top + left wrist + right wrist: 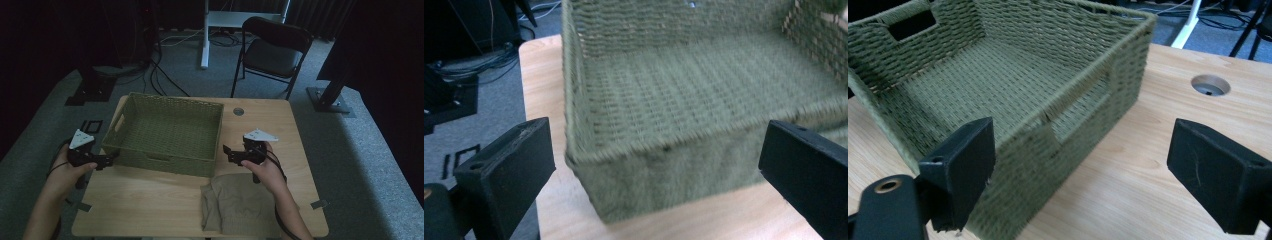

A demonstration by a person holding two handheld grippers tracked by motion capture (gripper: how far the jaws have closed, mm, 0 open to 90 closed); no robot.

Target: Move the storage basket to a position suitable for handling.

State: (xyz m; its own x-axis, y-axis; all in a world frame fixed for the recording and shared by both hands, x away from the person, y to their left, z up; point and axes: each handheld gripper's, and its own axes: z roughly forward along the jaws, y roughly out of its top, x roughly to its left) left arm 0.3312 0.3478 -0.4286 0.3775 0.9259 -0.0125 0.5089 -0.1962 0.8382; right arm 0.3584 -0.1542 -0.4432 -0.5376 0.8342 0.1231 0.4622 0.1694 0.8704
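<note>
A green woven basket (131, 109) stands empty on the light wooden table (150, 200). Folded khaki clothing (235, 205) lies at the table's front right. My left gripper (107, 161) is held at the basket's near left corner (589, 165), open, jaws wide apart with nothing between them. On the other side, my right gripper (227, 154) sits just off the basket's near right corner (1048, 120) and above the clothing, also open and empty. Each gripper's grey plate points up.
A round cable hole (238, 111) is in the table's far right area (1210, 85). Behind the table stand a black folding chair (272, 50) and a white desk leg (204, 35). Cables run over the grey carpet at the left.
</note>
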